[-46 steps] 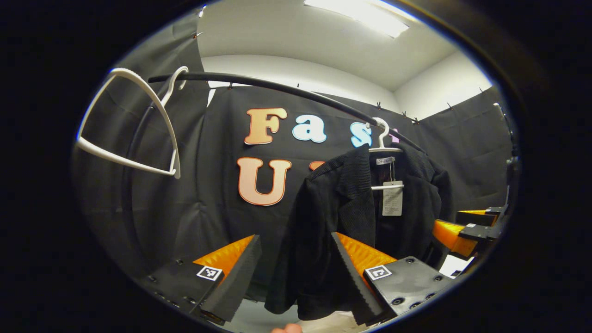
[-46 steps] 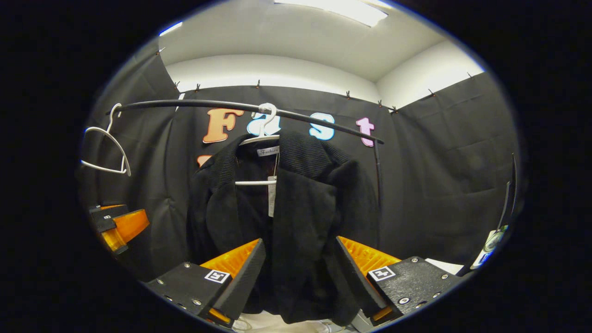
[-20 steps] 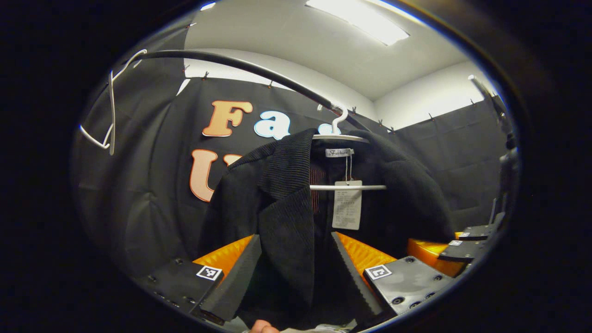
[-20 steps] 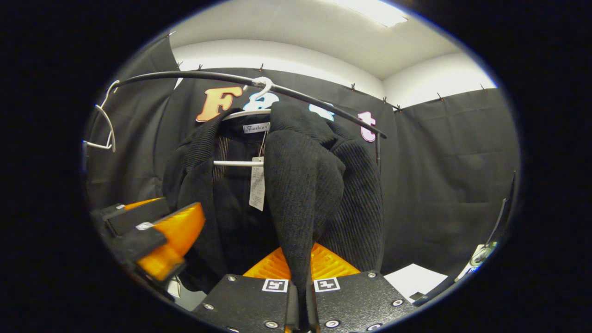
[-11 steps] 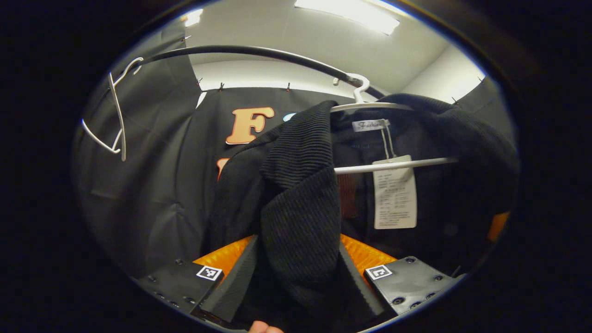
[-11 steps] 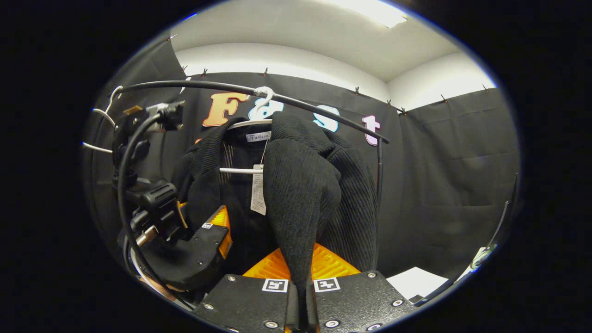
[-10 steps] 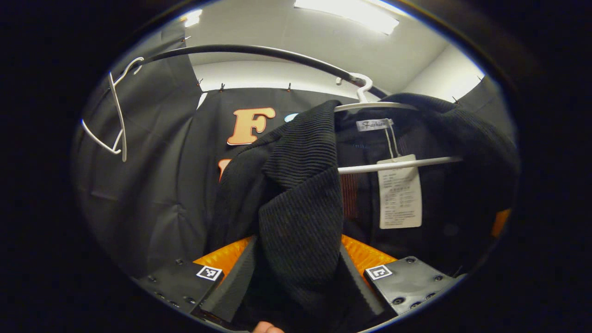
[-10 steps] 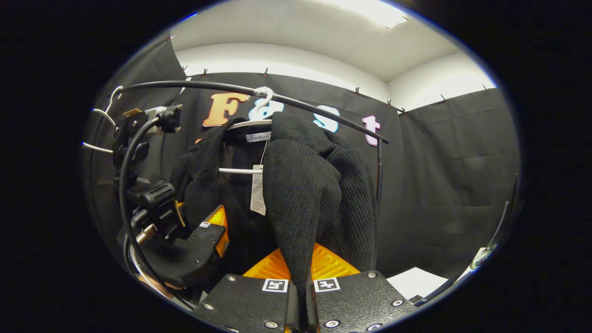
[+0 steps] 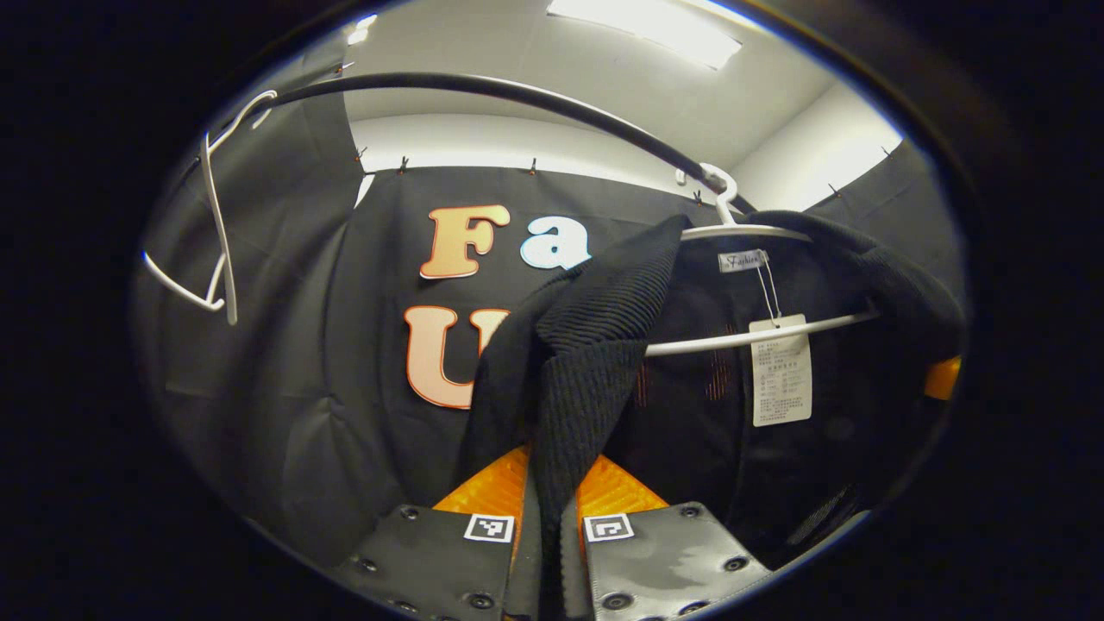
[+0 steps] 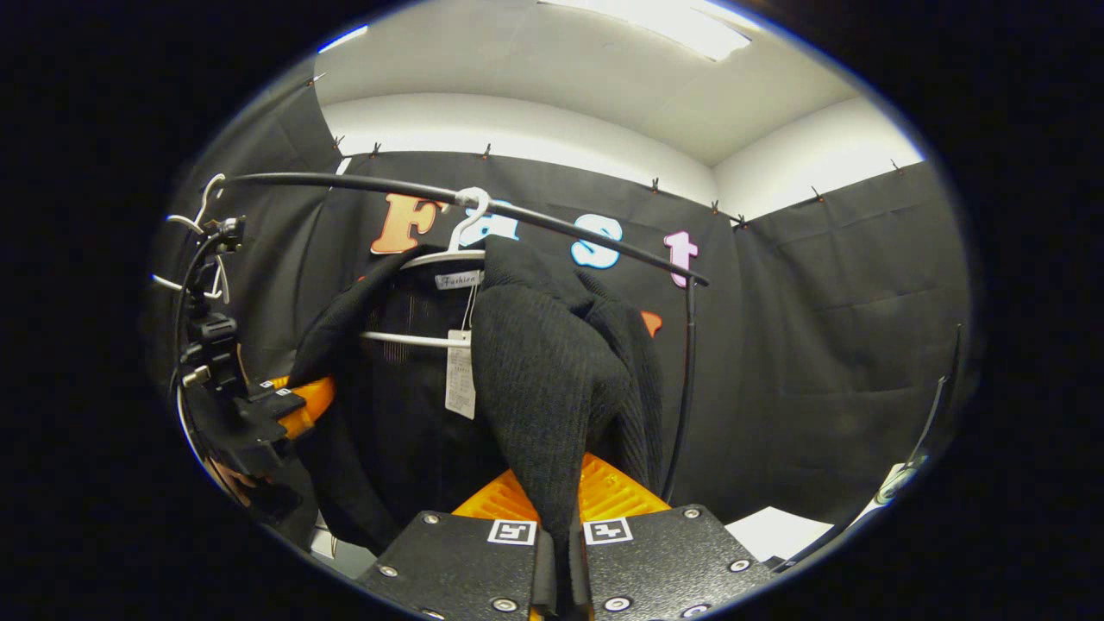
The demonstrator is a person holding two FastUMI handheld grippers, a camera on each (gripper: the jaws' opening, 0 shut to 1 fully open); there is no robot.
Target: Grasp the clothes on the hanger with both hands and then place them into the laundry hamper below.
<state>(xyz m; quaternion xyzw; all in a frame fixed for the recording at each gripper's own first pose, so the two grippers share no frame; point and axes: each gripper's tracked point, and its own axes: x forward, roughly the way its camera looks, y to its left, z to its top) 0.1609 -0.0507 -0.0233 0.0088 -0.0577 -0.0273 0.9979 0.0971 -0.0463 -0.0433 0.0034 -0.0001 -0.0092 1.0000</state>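
A black ribbed jacket (image 9: 595,345) (image 10: 552,379) hangs on a white hanger (image 9: 750,233) (image 10: 431,255) from the black rail (image 9: 483,86) (image 10: 552,224). A paper tag (image 9: 780,371) (image 10: 460,375) dangles inside it. My left gripper (image 9: 547,552) is shut on the jacket's left front edge, the cloth pinched between its orange fingers (image 9: 483,496). My right gripper (image 10: 562,552) is shut on the right front edge, which is pulled out from the hanger. In the right gripper view the left gripper (image 10: 276,405) shows at the jacket's far side.
A second, bare white hanger (image 9: 211,224) (image 10: 203,250) hangs at the rail's left end. A rail upright (image 10: 684,379) stands just right of the jacket. A white surface (image 10: 763,533) shows low on the right.
My left gripper has closed on the jacket's left front edge and drawn it out from the hanger. The right gripper stayed shut on the right edge and has backed off a little.
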